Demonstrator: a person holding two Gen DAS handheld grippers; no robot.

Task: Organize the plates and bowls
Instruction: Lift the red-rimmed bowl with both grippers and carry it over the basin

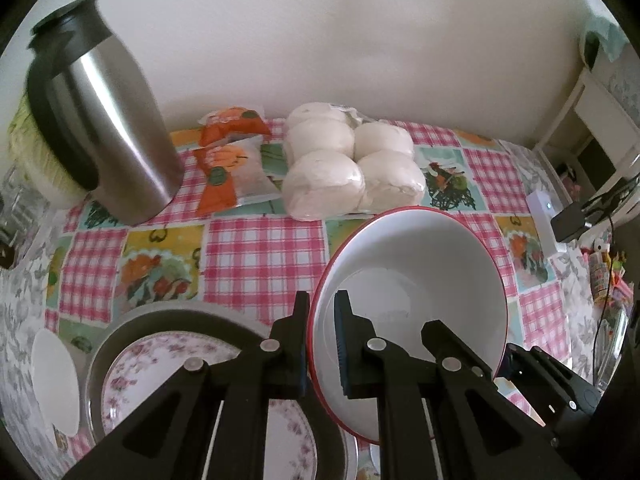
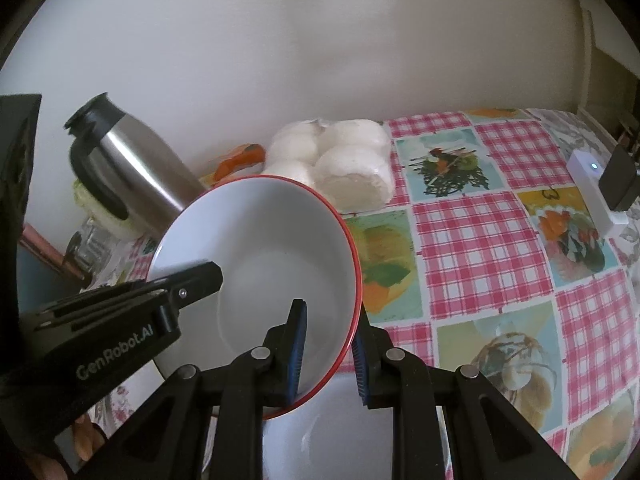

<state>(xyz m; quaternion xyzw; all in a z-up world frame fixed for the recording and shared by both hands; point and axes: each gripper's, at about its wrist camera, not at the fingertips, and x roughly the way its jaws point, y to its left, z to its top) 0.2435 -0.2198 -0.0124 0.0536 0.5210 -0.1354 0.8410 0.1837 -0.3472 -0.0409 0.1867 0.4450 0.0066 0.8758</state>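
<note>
A white bowl with a red rim (image 1: pixel 416 280) hangs tilted above the table. My left gripper (image 1: pixel 322 340) is shut on its left rim, one finger inside and one outside. In the right wrist view the same bowl (image 2: pixel 260 248) fills the centre. My right gripper (image 2: pixel 328 356) straddles its right rim with a gap at the outer finger, so it is open. The left gripper (image 2: pixel 200 276) reaches in from the left. A floral plate (image 1: pixel 168 364) lies in a grey pan (image 1: pixel 132 332) below left. A white dish (image 2: pixel 340 432) sits under the bowl.
A steel thermos jug (image 1: pixel 108 120) stands back left. A bag of white buns (image 1: pixel 348 160) and orange packets (image 1: pixel 228 160) lie by the wall. A white lid (image 1: pixel 54 380) is at the left. A white device with cables (image 1: pixel 548 216) sits at the right table edge.
</note>
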